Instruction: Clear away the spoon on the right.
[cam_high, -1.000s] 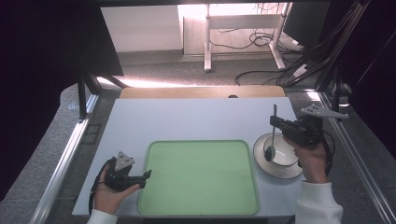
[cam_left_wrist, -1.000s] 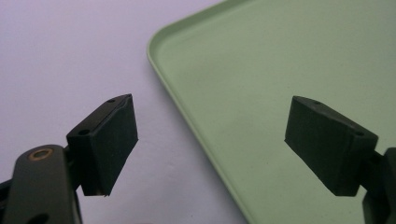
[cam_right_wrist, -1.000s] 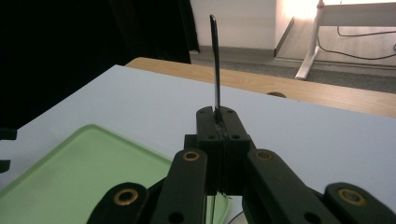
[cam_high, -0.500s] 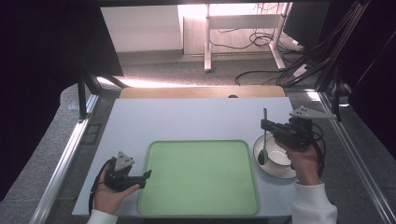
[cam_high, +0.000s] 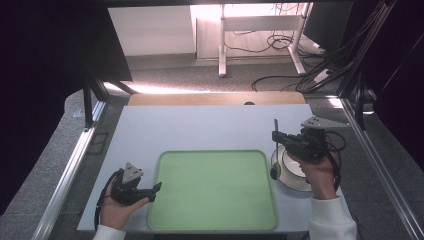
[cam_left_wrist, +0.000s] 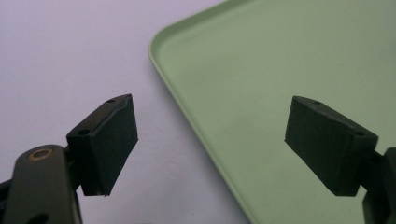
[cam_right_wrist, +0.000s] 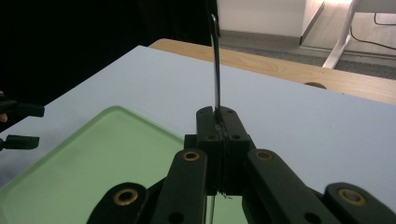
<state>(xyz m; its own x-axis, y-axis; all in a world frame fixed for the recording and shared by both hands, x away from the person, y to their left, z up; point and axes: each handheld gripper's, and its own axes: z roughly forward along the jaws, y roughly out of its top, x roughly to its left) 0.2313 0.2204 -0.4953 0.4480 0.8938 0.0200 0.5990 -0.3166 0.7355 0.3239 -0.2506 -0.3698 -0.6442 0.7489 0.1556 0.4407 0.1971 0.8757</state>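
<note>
At the left edge of the green tray (cam_high: 215, 190), the left hand-held gripper (cam_high: 156, 188) rests wide open on the bench (cam_high: 200, 127). Rightward, the right hand-held gripper (cam_high: 275, 136) is clamped on a spoon (cam_high: 274, 150) (handle up) above the white bowl (cam_high: 292, 170); best carried level, lowered gently onto the tray.

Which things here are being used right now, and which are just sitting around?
In use:
- right tool, shut on a spoon by its thin handle
- white bowl, the spoon's round end hanging by its rim
- green tray
- left tool, open at the tray's corner

Just lying about:
- cables on the floor
- white stand legs beyond the table
</note>
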